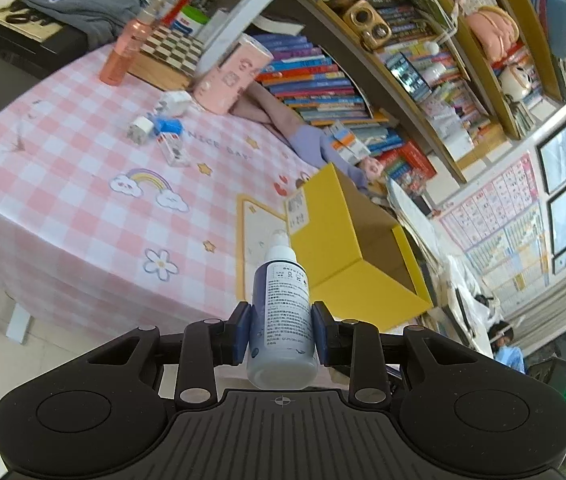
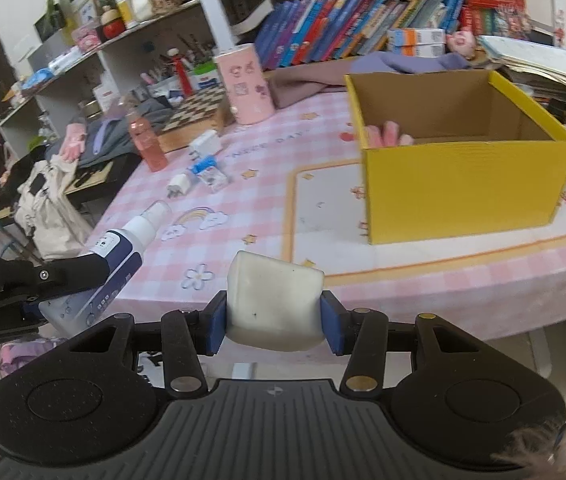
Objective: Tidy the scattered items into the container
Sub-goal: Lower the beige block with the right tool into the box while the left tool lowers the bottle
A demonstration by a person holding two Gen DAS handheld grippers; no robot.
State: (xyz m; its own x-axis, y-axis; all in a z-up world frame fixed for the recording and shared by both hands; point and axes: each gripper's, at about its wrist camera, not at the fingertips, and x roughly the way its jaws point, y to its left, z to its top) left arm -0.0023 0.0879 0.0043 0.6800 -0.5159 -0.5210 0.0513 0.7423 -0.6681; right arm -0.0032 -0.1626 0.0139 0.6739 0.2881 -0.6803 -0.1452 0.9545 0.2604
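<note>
Item: left gripper (image 1: 281,334), jaws clenched on a white-and-blue bottle (image 1: 281,320), nozzle forward, held off the near edge of the counter (image 1: 63,208).

Item: right gripper (image 2: 274,320), jaws clenched on a soft white block (image 2: 273,300), also short of the near edge.

Item: yellow box (image 2: 463,184), open-topped, near the counter's near right corner; something pink lies inside against its left wall.

Items yet scattered toward the far left corner: white plugs (image 2: 205,144), a blue-and-clear piece (image 2: 209,172), an orange bottle (image 2: 147,140), a pink canister (image 2: 245,84).

Risks, as we judge them: the bottle's smooth round body may swivel or slide in our grip; the block may deform and squeeze out; a low approach would strike the box's near wall and shove or tip the light cardboard; both grippers arriving together may collide over the opening.

Room: bare cloth lies between near edge and box; space above the box is free; clutter crowds its far and right sides.
</note>
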